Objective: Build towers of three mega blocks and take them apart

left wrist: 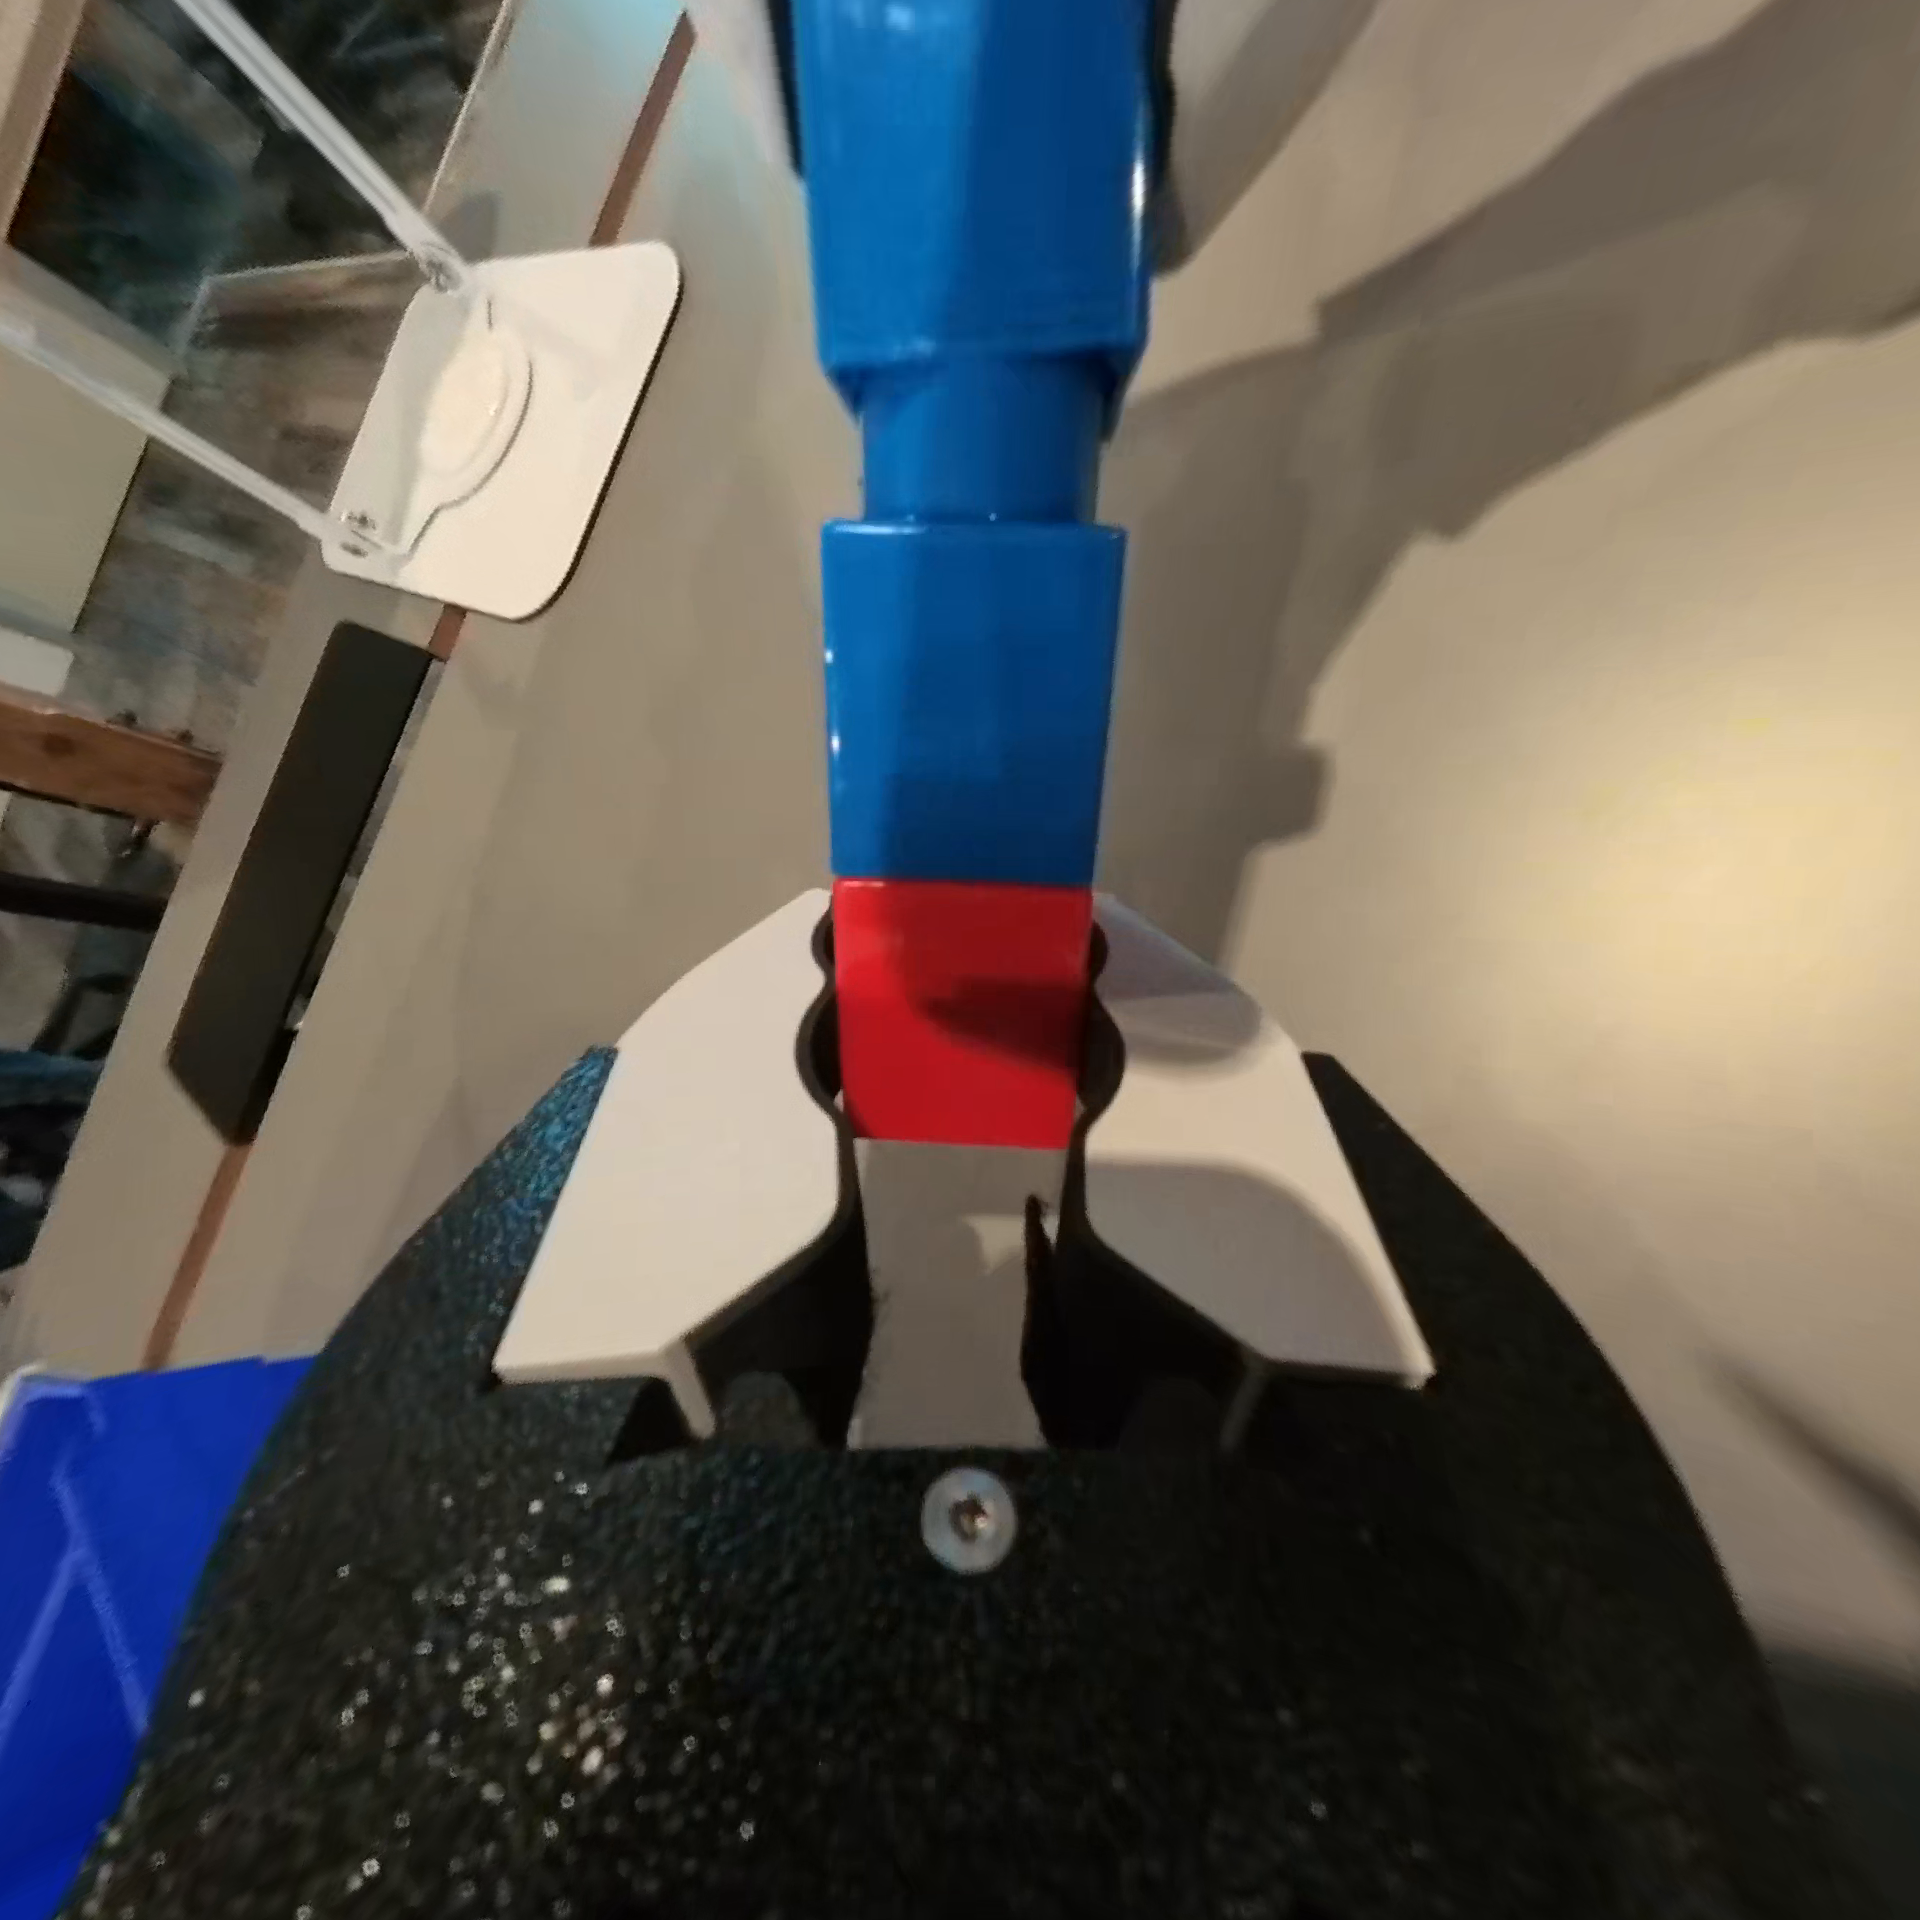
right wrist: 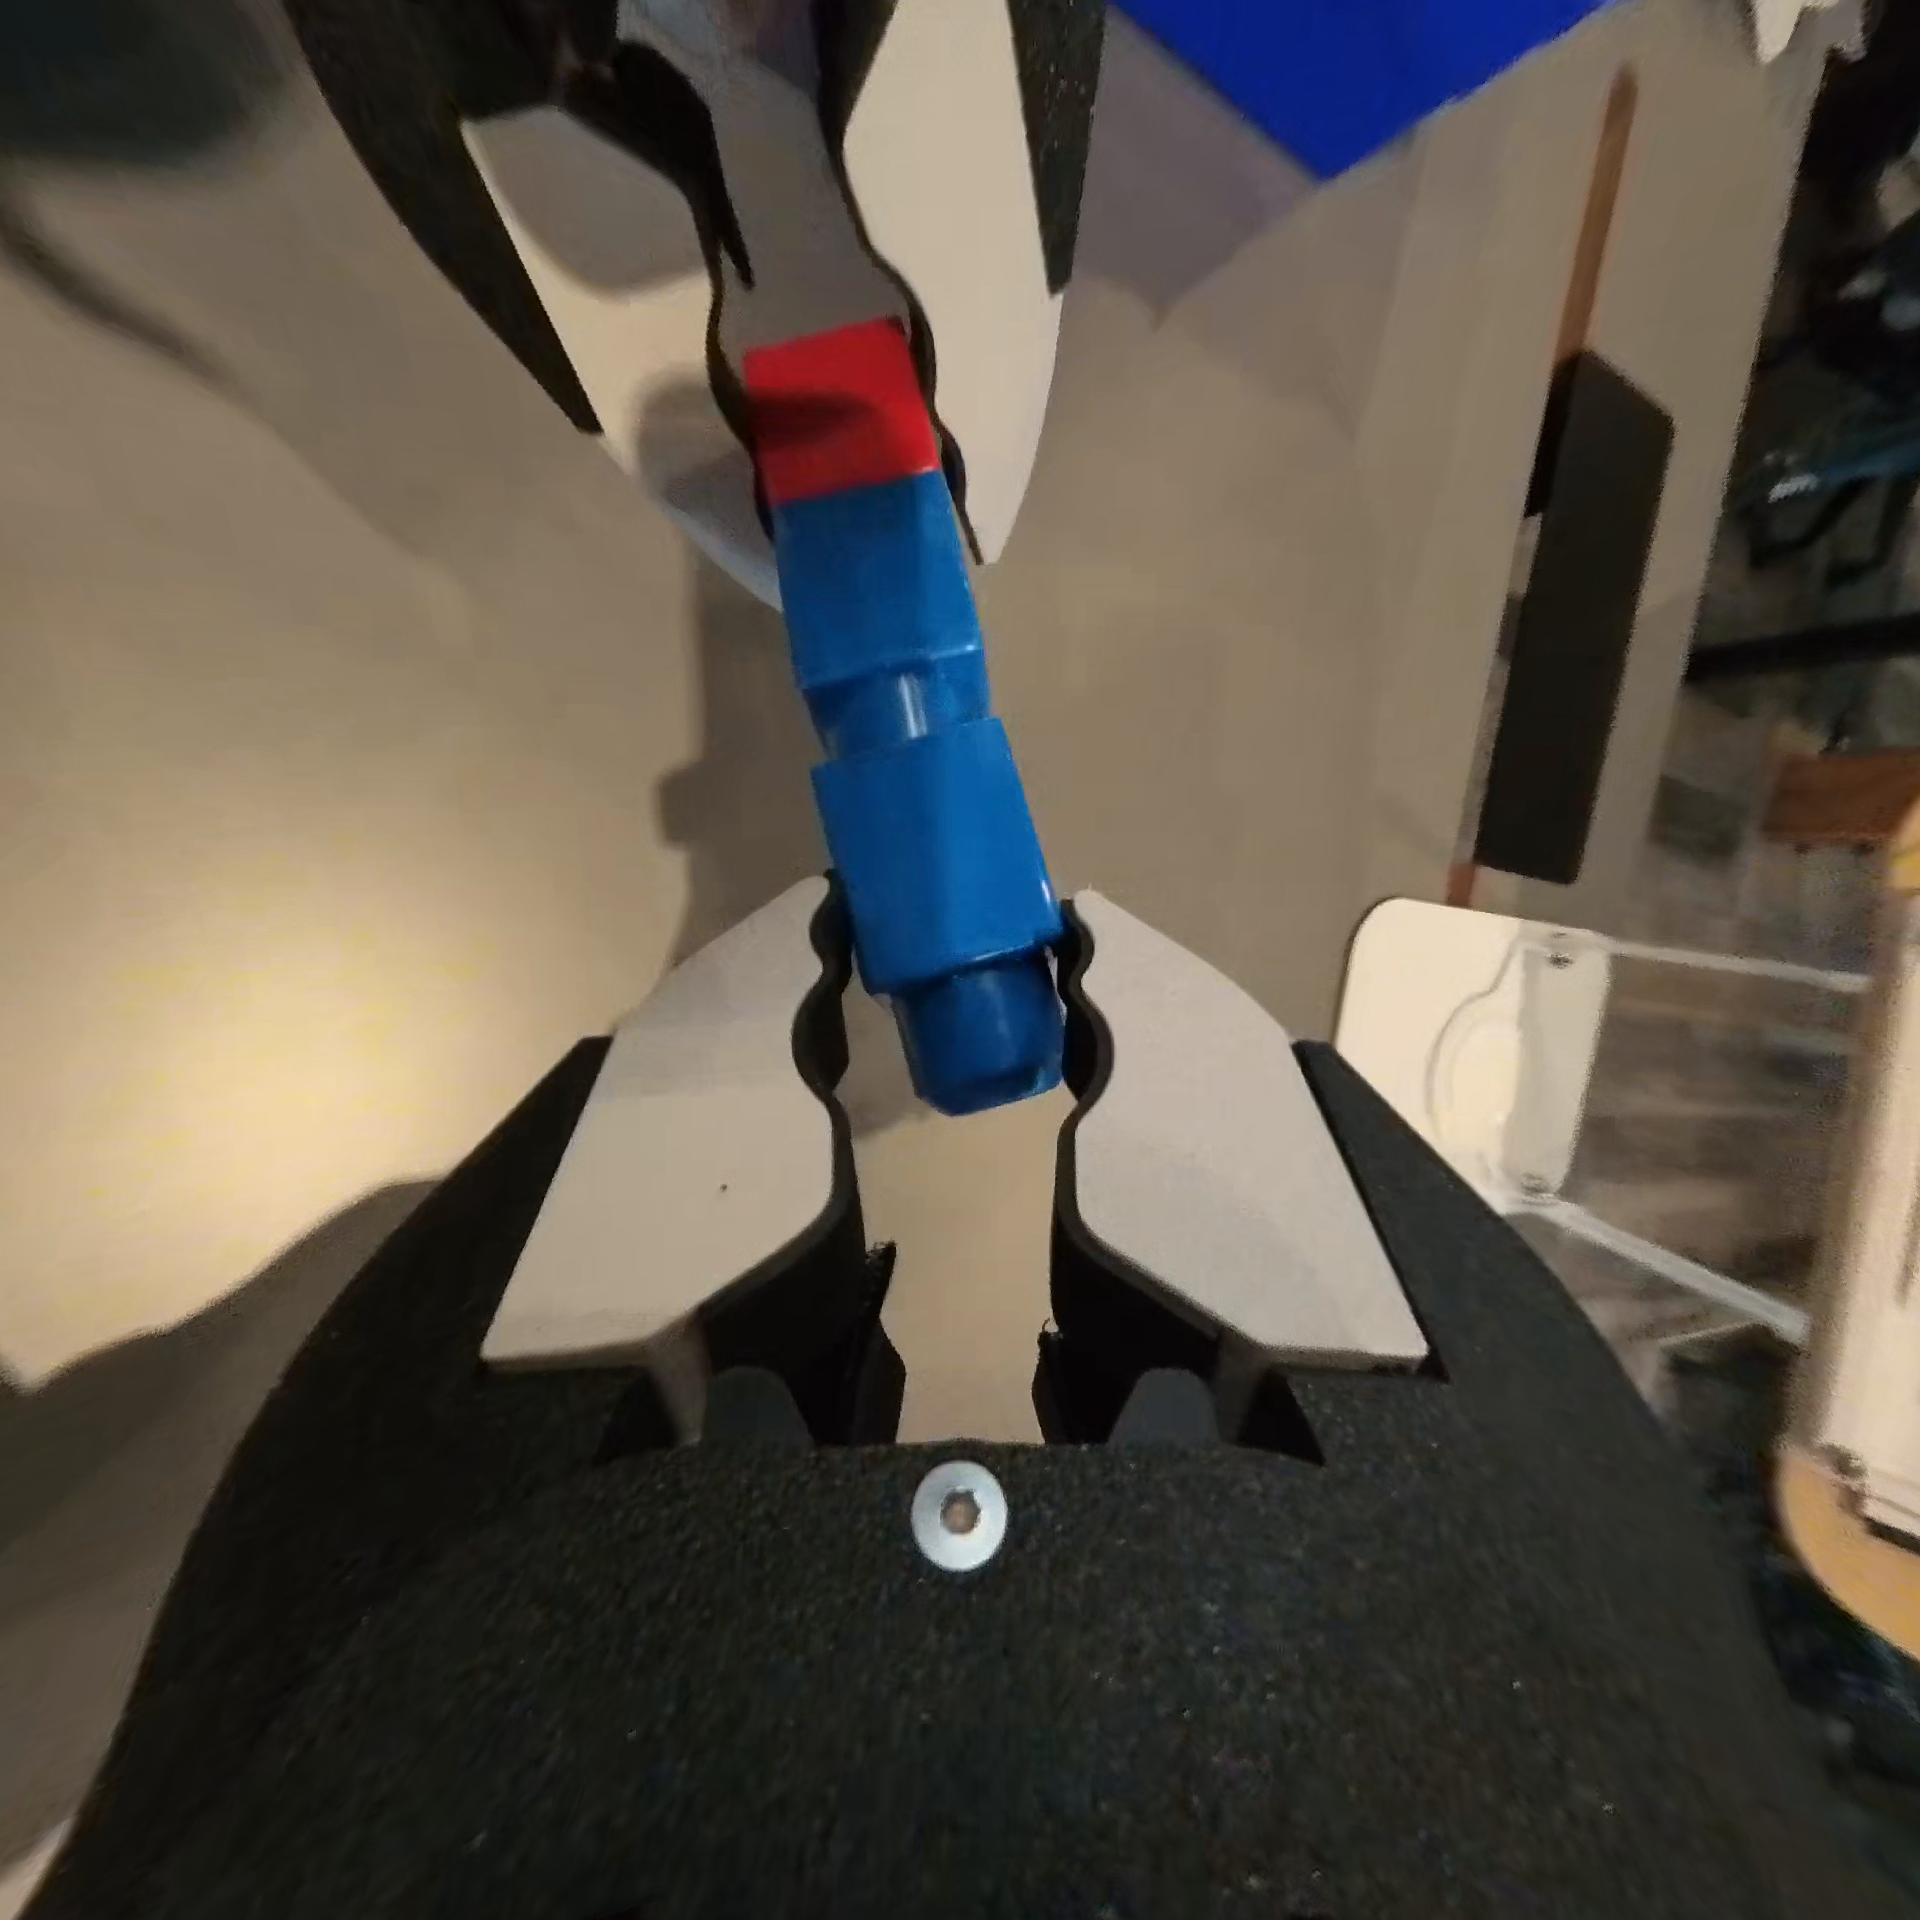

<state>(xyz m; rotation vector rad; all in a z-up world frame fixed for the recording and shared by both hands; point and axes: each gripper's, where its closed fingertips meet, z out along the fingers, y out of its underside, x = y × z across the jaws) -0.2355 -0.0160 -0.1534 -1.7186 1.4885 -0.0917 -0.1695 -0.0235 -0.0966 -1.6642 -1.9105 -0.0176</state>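
Left gripper (left wrist: 961, 1023) pinches red block (left wrist: 961, 1013). 2 blue blocks beyond: middle one (left wrist: 971, 707) seated on red, far one (right wrist: 940, 899) pinched by right gripper (right wrist: 956, 997). Tower midair over table (left wrist: 1558, 831), far joint gapped, bent. Risk: skewed pull slips a block free.

Pale table (left wrist: 1558, 831), apparently a clear stand (left wrist: 499, 436).

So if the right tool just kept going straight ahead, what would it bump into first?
The right tool already grips the end blue block. Straight ahead come the middle blue block and the red block, then probably the left tool holding the red one.
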